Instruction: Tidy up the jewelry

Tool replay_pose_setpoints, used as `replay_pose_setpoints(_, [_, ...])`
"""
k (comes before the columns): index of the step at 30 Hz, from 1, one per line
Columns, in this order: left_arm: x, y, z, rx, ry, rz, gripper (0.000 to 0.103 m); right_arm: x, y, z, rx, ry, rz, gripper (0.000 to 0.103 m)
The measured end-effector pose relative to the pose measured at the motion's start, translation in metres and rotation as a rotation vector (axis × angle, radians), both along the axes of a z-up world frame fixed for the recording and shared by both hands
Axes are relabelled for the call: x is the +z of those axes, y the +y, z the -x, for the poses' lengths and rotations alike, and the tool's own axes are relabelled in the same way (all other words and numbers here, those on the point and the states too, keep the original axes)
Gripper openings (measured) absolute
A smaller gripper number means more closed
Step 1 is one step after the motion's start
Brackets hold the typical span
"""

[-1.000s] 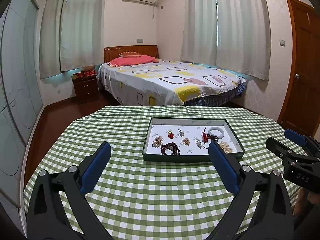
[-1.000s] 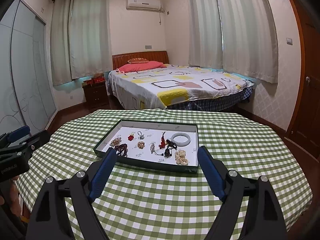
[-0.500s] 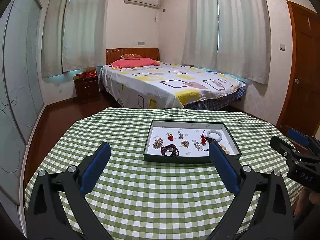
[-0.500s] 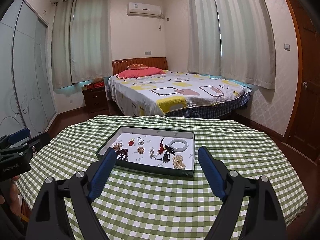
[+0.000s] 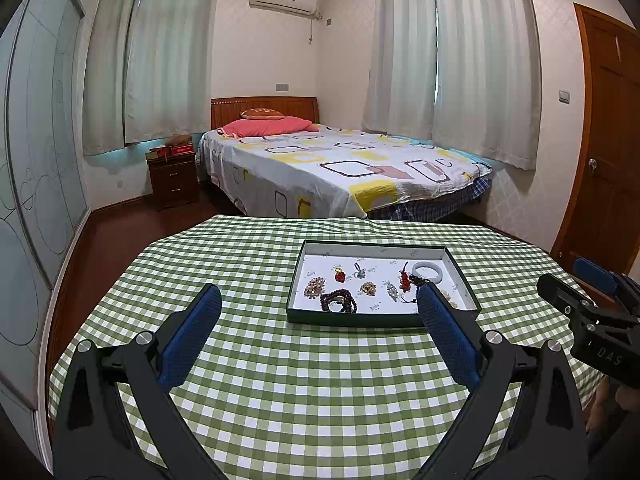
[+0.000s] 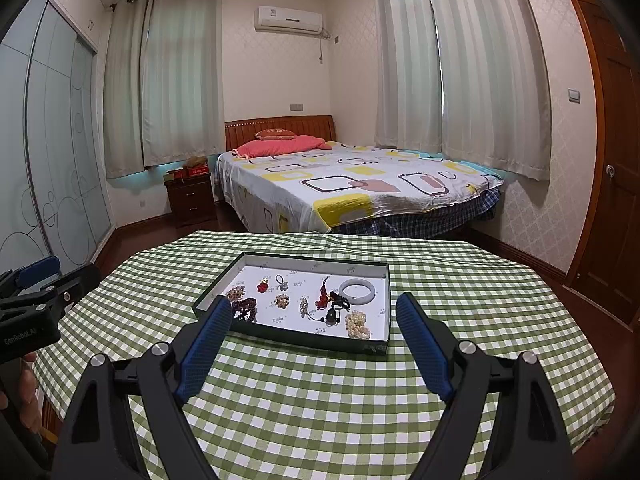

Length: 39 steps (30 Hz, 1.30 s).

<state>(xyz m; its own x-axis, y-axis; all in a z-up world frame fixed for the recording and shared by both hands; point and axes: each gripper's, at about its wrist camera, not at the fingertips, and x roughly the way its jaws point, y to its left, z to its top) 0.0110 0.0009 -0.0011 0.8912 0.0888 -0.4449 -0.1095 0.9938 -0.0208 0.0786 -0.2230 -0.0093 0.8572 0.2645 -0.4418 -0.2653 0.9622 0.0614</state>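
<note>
A shallow dark green tray (image 5: pixel 382 318) (image 6: pixel 288 332) with a white floor lies on the checked table. In it are several pieces of jewelry: a pale bangle (image 5: pixel 427 271) (image 6: pixel 358 291), a dark bead bracelet (image 5: pixel 339 300) (image 6: pixel 246 308), a red charm (image 5: pixel 339 275) (image 6: pixel 263 287) and a pearl cluster (image 6: pixel 357 323). My left gripper (image 5: pixel 318 300) hovers open short of the tray's near left. My right gripper (image 6: pixel 314 306) is open too, short of the tray's near edge. Nothing sits between either pair of fingers.
The round table (image 5: pixel 280 392) wears a green and white checked cloth that hangs over its edges. Beyond it stand a bed (image 5: pixel 340 168), a dark nightstand (image 5: pixel 173 178) and a wooden door (image 5: pixel 608 140). A hand (image 6: pixel 24 364) grips the left tool.
Both views have tilted up a little, so the tray and table sit lower in the picture. Both grippers have stayed open and nothing in the tray has shifted.
</note>
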Motion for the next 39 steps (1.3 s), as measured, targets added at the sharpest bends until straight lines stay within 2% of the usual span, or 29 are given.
replay_pose_setpoints(39, [0.0020,0.0002,0.0039,-0.001,-0.012,0.007,0.096,-0.0015,-0.0002,-0.0002,0.000,-0.003,-0.003,0.082])
